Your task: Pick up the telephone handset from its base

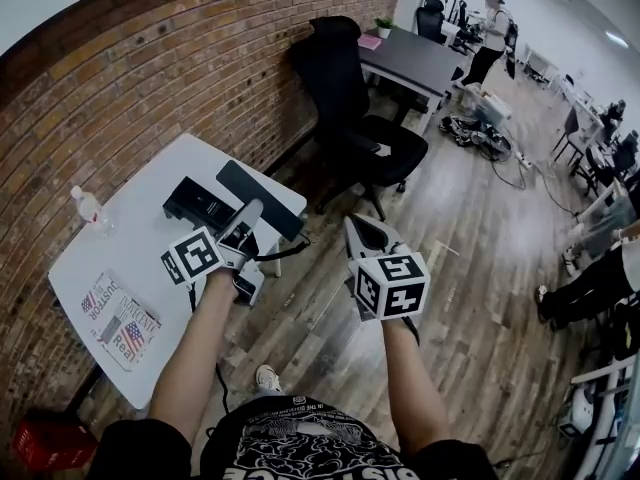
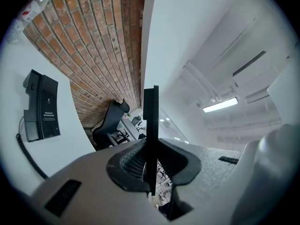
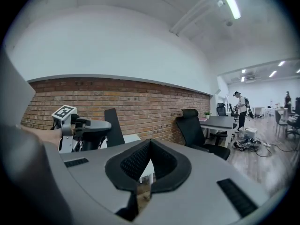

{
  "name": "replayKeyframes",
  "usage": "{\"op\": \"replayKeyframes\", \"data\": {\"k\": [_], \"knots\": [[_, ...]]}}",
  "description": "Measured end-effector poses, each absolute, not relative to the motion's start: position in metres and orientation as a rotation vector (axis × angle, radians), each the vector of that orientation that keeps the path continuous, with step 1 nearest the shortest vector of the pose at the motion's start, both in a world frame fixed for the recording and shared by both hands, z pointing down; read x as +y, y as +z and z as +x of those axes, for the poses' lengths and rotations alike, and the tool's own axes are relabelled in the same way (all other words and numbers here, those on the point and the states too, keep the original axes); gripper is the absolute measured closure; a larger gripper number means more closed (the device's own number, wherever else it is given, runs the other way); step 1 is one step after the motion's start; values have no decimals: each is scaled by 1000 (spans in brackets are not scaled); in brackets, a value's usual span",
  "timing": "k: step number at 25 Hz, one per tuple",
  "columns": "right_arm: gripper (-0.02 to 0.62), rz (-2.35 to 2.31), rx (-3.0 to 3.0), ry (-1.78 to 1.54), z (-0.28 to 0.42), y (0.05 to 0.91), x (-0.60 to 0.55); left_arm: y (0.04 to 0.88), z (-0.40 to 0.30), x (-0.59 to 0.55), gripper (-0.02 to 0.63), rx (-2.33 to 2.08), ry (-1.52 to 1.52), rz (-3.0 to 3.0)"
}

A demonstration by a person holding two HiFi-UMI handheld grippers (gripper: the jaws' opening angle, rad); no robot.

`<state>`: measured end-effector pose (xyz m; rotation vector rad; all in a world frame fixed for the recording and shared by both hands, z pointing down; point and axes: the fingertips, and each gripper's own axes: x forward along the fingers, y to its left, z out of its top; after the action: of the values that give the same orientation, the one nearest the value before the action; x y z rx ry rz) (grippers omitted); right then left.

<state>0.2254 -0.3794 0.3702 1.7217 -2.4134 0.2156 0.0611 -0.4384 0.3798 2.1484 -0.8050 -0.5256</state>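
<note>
black handset (image 2: 150, 111) edge-on, face hidden, clamped in left hand-held gripper (image 2: 151, 149), right hand-held gripper (image 3: 149, 145) closed, empty

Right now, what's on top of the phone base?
Nothing: left gripper view shows the phone base bare. The handset is clamped in the left gripper; in the head view they hide part of the base.
</note>
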Motion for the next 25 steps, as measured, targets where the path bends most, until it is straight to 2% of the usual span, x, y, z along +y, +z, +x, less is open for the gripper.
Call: {"op": "replayKeyframes", "data": {"k": [11,25], "knots": [[595,1726,-2435,210,250,369,-322,377,85,-370,532,-839,-517,2177],[595,1729,-2445,195,256,366,-288,377,79,-331,532,-881,-533,2168]]}}
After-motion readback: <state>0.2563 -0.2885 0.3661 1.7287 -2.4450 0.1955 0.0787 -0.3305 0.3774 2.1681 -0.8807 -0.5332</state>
